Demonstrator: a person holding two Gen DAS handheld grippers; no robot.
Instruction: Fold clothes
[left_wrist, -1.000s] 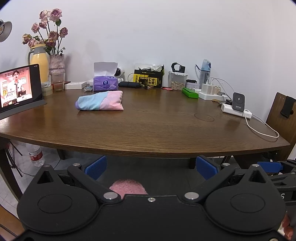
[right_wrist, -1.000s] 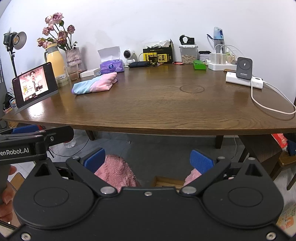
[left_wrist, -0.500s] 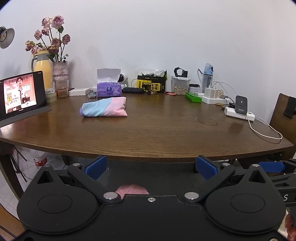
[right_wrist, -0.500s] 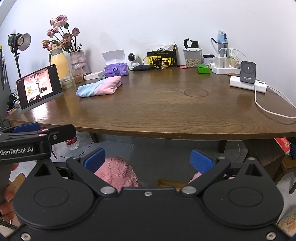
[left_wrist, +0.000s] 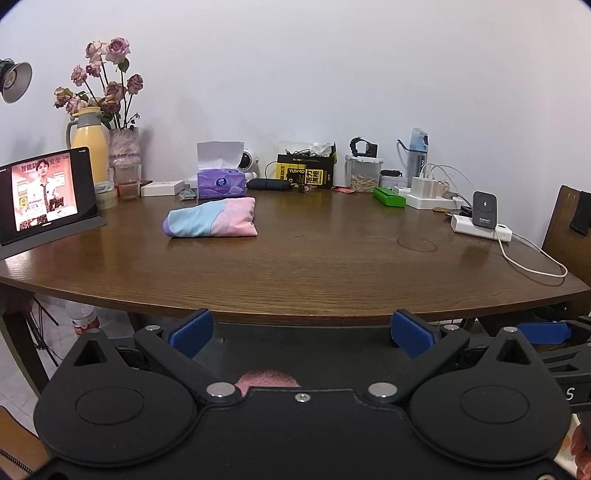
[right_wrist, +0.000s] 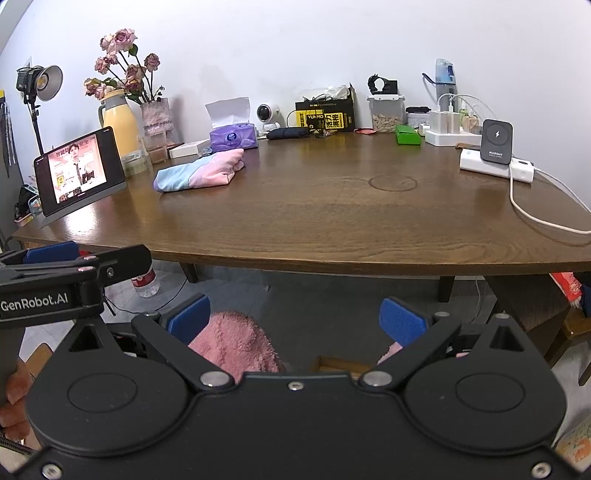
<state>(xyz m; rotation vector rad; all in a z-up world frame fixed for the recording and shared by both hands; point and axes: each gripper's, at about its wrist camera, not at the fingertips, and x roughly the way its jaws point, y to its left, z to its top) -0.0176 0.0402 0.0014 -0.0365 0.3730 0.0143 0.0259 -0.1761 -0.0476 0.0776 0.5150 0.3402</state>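
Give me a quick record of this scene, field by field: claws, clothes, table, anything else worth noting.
left claw: open, empty, held below the table edge
right claw: open, empty, also below the edge
folded garment: pink and light blue folded cloth bundle, lying on the table's far left part, untouched
fluffy pink fabric: below the table, under the right claw
surface: dark brown wooden table
behind garment: purple tissue box
left side: propped tablet with lit screen
right side: white power bank with cable

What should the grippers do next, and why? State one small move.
Probably lower the open right gripper onto the fluffy pink cloth below the table edge. The pink-and-blue garment already lies folded, and both grippers are empty; the left gripper is open too.
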